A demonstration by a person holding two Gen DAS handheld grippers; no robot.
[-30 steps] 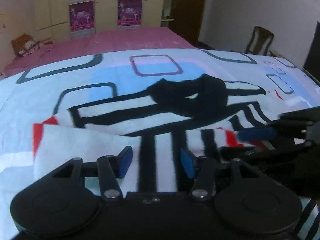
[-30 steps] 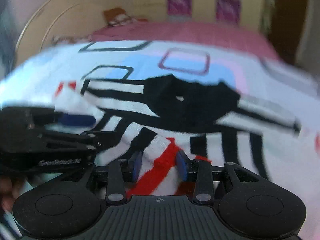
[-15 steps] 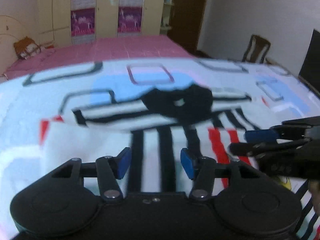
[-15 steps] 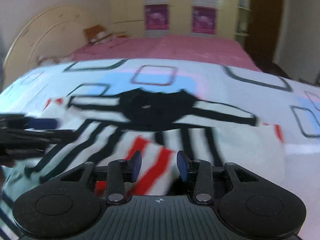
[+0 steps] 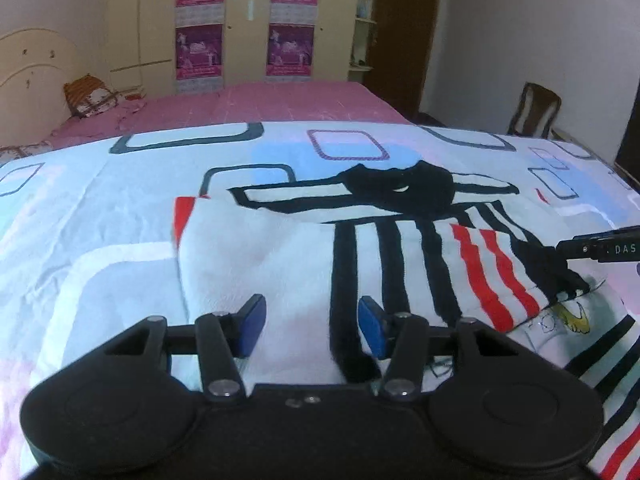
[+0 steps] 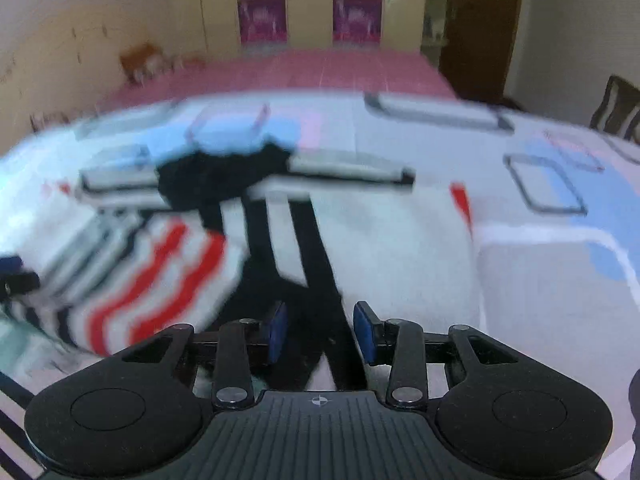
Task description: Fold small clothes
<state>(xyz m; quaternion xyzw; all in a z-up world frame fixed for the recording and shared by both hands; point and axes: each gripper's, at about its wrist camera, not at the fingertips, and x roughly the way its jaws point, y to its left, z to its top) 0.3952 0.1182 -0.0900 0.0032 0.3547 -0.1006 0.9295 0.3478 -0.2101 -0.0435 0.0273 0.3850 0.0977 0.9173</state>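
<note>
A small white garment (image 5: 304,256) with black and red stripes and a black collar lies on the patterned sheet; it also shows in the right wrist view (image 6: 360,240), blurred. One side is folded over, showing red stripes (image 5: 496,276). My left gripper (image 5: 311,322) is open just above the garment's near edge, with nothing between its blue pads. My right gripper (image 6: 320,326) is open over the garment's black stripes. Its tip shows in the left wrist view (image 5: 600,246) at the right edge. The left gripper's tip shows at the far left of the right wrist view (image 6: 16,276).
The white sheet (image 5: 100,208) with blue and pink shapes covers the work surface. A pink bed (image 5: 260,100) lies behind, with a pillow (image 5: 88,94) and wardrobe (image 5: 240,20). A wooden chair (image 5: 534,110) stands at the right.
Both grippers have let go of the folded-over side and pulled apart, the right one moving right and opening wider. The red-striped flap now lies flat on the garment.
</note>
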